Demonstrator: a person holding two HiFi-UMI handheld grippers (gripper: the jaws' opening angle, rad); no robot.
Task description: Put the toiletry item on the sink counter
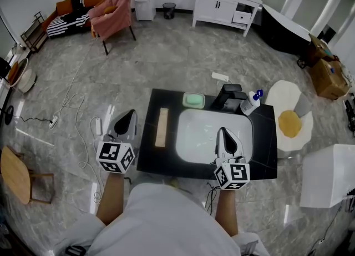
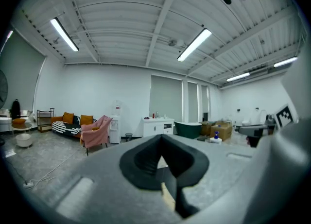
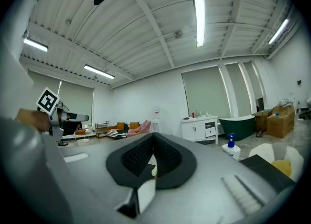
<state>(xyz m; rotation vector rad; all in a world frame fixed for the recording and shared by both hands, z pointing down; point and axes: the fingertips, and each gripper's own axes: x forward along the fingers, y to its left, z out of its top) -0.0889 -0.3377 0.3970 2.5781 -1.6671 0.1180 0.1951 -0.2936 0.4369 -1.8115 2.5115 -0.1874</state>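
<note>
A white pump bottle with a blue cap stands on the black sink counter, at its back right corner beside the black faucet. It also shows small in the right gripper view, as the bottle, and far off in the left gripper view, as the bottle. My left gripper hangs off the counter's left side, jaws shut and holding nothing. My right gripper hovers over the white basin, also shut and holding nothing. Both point up and level across the room: left gripper, right gripper.
A green soap dish sits behind the basin and a wooden strip lies on the counter's left part. A white mat with a yellow disc lies right of the counter, a white box further right. Cables trail on the floor at left.
</note>
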